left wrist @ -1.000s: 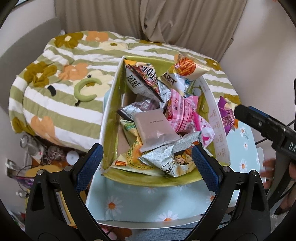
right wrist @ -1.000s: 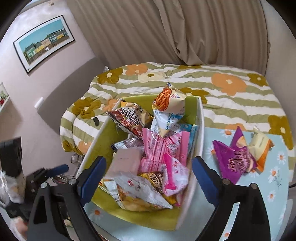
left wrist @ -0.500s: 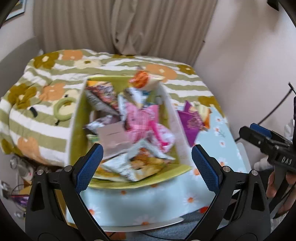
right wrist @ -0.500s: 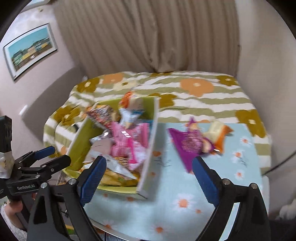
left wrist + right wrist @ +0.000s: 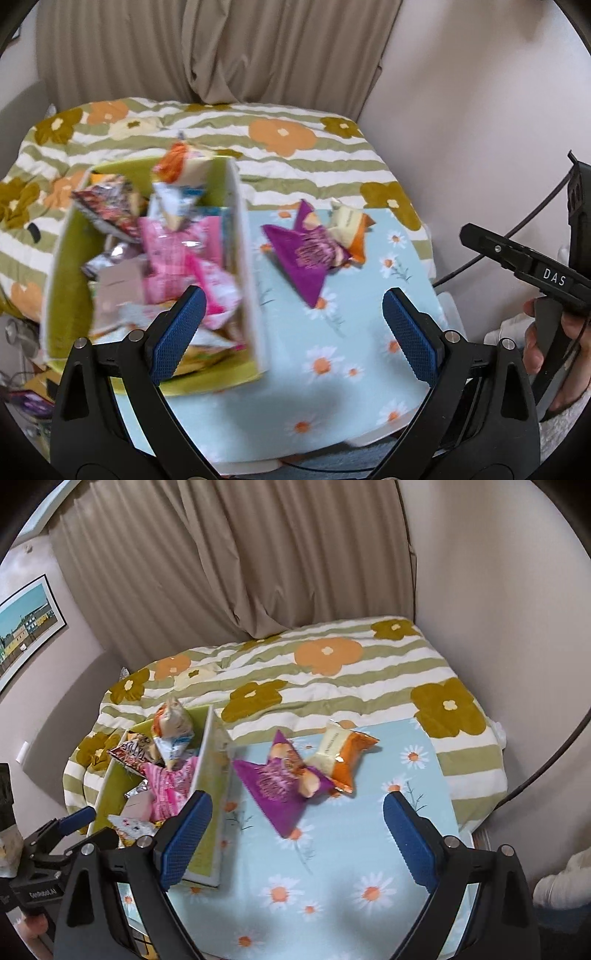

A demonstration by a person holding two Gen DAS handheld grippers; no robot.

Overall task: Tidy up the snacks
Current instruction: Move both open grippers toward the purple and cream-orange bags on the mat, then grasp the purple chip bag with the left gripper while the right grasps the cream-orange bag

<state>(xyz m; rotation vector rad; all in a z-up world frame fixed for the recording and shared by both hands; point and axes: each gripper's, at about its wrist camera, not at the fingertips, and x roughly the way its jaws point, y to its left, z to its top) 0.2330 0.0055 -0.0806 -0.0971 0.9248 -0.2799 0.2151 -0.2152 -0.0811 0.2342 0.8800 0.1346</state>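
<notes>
— Where are our snacks?
— Most fill the box (image 5: 242, 236); a purple bag (image 5: 273, 782) and an orange packet (image 5: 345, 757) lie touching on the tablecloth (image 5: 343, 849).
— Our grippers?
— Left gripper (image 5: 291, 328) and right gripper (image 5: 295, 830) both gape, empty.

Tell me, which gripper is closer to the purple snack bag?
Probably the right gripper: the purple snack bag lies just ahead between its open fingers. The left gripper hangs more toward the box.
</notes>
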